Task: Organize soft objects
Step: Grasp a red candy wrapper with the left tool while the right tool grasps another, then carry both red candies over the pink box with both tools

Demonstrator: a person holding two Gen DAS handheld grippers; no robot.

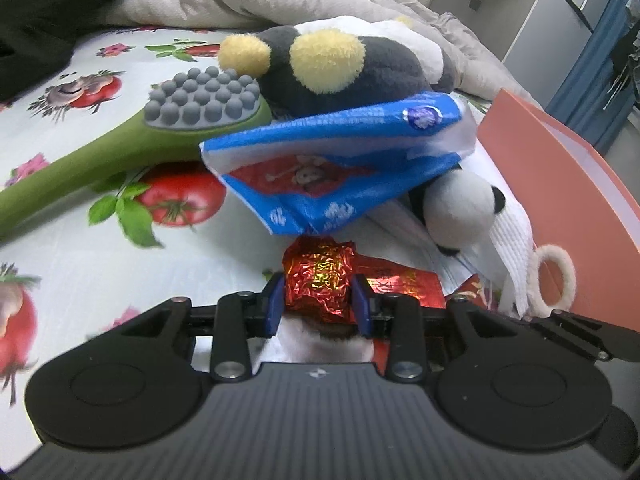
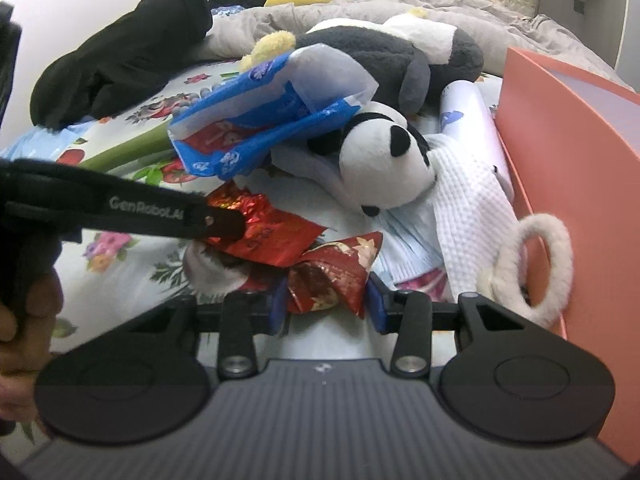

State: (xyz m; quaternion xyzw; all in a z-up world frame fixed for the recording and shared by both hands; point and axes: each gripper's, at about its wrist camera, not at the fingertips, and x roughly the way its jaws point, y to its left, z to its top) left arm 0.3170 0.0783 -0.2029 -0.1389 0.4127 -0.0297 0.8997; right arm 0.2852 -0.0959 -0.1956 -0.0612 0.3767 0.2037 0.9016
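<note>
Several soft things crowd a bed whose smooth sheet is printed with tomatoes and flowers: a fuzzy grey plush with yellow pom-pom feet, a round-headed panda plush, a white waffle-knit cloth and a glossy blue plastic bag. Each left hand-held gripper finger presses a crinkled red foil packet, clenched on it. Beside it, the right hand-held gripper is clamped on a red satin pouch with gold flowers.
</note>
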